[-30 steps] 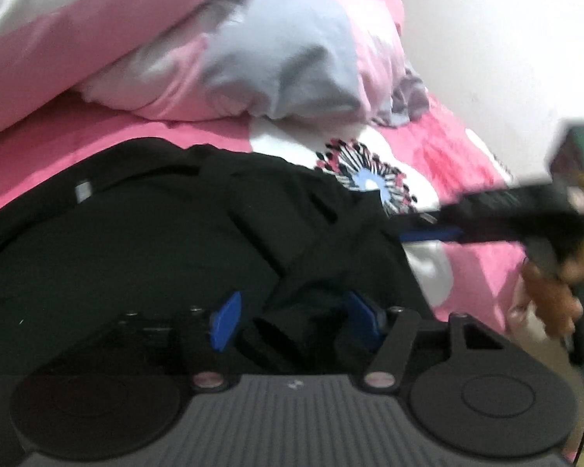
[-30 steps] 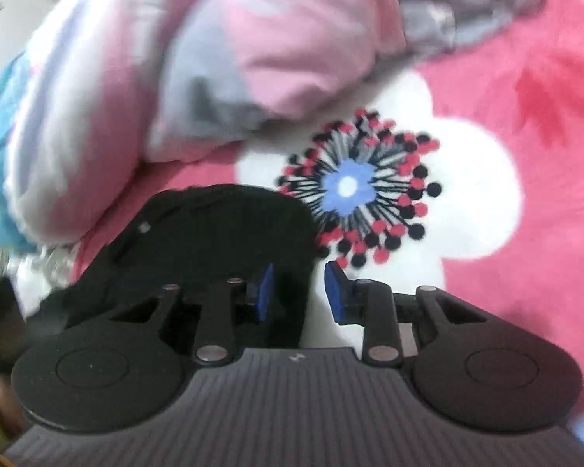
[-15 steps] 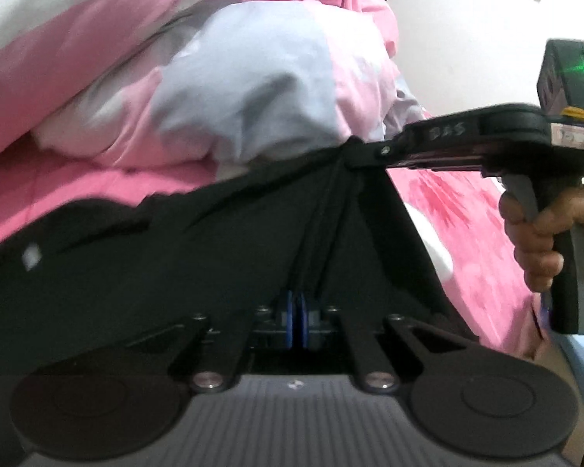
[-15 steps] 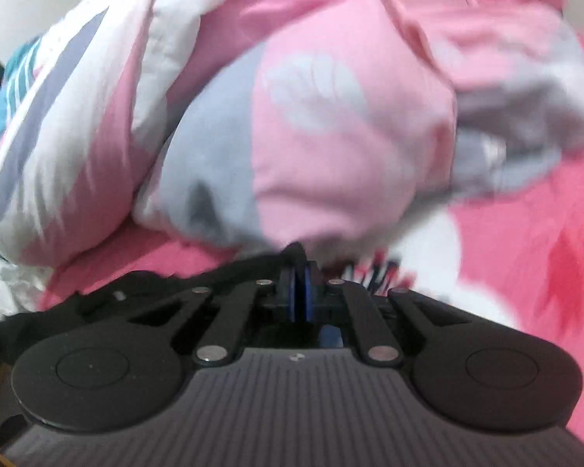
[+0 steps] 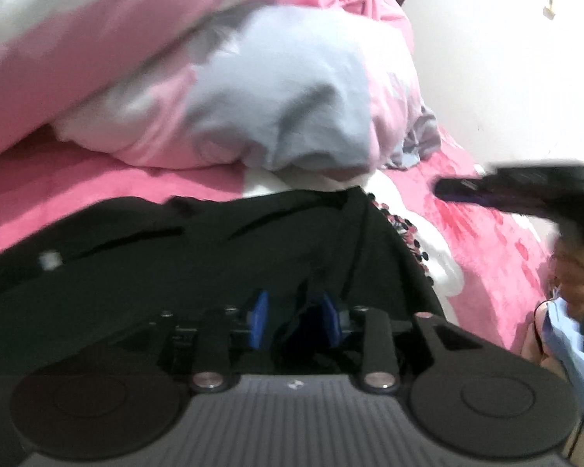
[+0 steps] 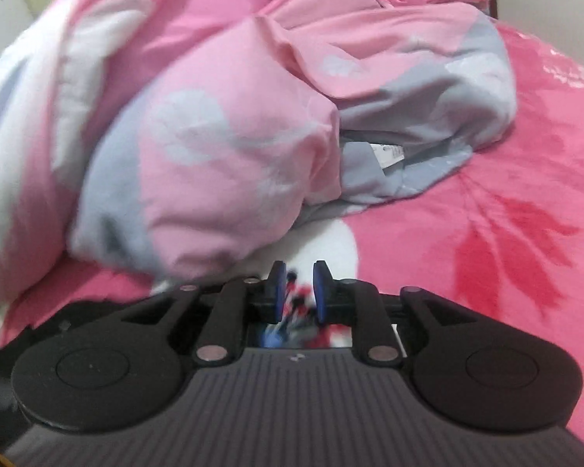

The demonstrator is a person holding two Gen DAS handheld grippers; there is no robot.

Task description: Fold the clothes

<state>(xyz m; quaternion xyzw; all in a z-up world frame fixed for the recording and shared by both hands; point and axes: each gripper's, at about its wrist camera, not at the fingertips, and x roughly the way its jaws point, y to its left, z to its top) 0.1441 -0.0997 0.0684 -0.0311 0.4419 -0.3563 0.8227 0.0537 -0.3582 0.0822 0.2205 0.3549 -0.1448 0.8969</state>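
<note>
— Biggest risk from here: black garment (image 5: pixel 198 257) slumping out of shape just ahead of the left gripper (image 5: pixel 295 321), with a bunched ridge of cloth between the blue pads (image 5: pixel 259 321). Cause: jaws just opening, partly spread, so no firm pinch left on that fold.

— Touching or clear?

— Cloth between the pads, against the right one perhaps; too dark and blurred to tell for sure. Not clamped, by the look of it.

— And the right gripper (image 6: pixel 296 292)?

— Narrow gap, also just opening, nothing in it. Only the flower print (image 6: pixel 292 323) of the pink bedspread (image 6: pixel 486 241) visible through the gap. Garment off to its lower left, a dark edge (image 6: pixel 39 323) barely in sight.

— Other hazards?

— Rumpled pink and grey duvet (image 6: pixel 214 136) straight ahead of both tools, close behind the garment. Easy to snag on a forward reach. Also, a regrasp likely to catch several layers at once and spoil the crease.

— Seen from the left tool?

— Right tool blurred, up and to the right, hand (image 5: pixel 576 272) on its handle, well clear of the cloth.
</note>
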